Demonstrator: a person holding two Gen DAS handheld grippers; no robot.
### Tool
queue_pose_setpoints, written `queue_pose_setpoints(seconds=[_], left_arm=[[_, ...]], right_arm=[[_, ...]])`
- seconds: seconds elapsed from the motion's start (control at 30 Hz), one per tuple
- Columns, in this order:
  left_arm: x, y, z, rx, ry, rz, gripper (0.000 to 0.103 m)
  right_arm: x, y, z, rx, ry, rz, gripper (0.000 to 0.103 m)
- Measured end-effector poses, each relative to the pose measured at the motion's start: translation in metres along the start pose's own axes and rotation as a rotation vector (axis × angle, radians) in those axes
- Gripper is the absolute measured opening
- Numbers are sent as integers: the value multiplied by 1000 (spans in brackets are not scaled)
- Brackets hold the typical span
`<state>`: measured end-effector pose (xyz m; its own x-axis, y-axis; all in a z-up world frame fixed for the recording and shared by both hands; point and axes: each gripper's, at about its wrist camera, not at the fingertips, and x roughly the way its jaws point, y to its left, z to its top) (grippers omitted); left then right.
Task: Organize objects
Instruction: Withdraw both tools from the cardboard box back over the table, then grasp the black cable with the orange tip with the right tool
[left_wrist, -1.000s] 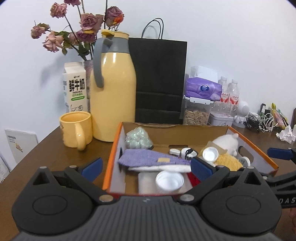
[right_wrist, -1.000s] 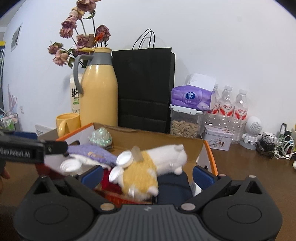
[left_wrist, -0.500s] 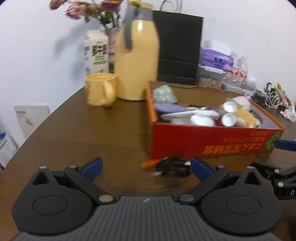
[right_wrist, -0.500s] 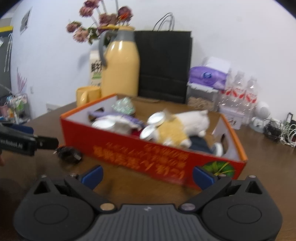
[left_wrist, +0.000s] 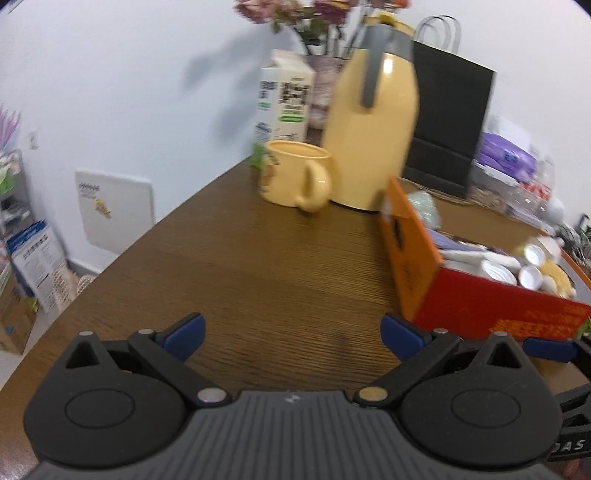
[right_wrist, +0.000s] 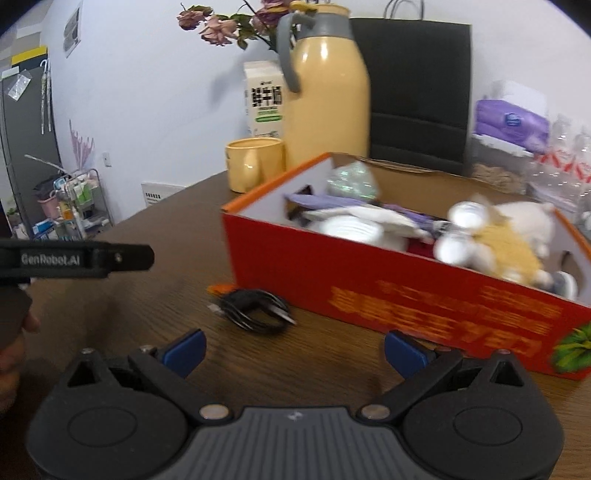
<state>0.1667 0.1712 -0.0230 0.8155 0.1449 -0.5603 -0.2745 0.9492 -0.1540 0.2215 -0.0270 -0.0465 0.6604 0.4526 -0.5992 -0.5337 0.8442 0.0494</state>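
Black coiled cable (right_wrist: 255, 308) lies on bench (right_wrist: 147, 317), ahead of your right gripper (right_wrist: 293, 350), between its spread fingers, just beside red box (right_wrist: 406, 291). Your left gripper (left_wrist: 291, 336): fingers apart, nothing between; box (left_wrist: 476, 306) beyond right fingertip.

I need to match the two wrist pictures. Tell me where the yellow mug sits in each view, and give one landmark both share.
Left wrist: the mug is at upper centre, handle toward the camera, left of the jug.
Right wrist: the mug is at centre-left, behind the red box, left of the jug.
Shared landmark: the milk carton behind the mug.
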Motion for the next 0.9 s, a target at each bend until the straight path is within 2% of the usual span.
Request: queue_pose_setpoints(seconds=[0.17, 0.27, 0.43, 0.53, 0.6, 0.67, 0.9], left_arm=[[-6, 11, 1, -40, -18, -13, 103], [-7, 9, 1, -33, -20, -27, 103], [-11, 6, 1, -23, -35, -39, 103], [-11, 6, 0, -28, -34, -35, 103], [-10, 6, 0, -29, -31, -33, 103], [-9, 6, 0, -29, -27, -31, 103], [-2, 9, -1, -47, 7, -23, 103]], right_arm=[[22, 17, 14, 91, 11, 4, 103], [31, 21, 17, 130, 12, -36, 103], [36, 19, 16, 173, 20, -63, 96], [36, 22, 14, 152, 17, -67, 83], [35, 22, 13, 151, 11, -54, 68], [34, 22, 13, 153, 3, -41, 61], [32, 17, 12, 170, -12, 1, 55]])
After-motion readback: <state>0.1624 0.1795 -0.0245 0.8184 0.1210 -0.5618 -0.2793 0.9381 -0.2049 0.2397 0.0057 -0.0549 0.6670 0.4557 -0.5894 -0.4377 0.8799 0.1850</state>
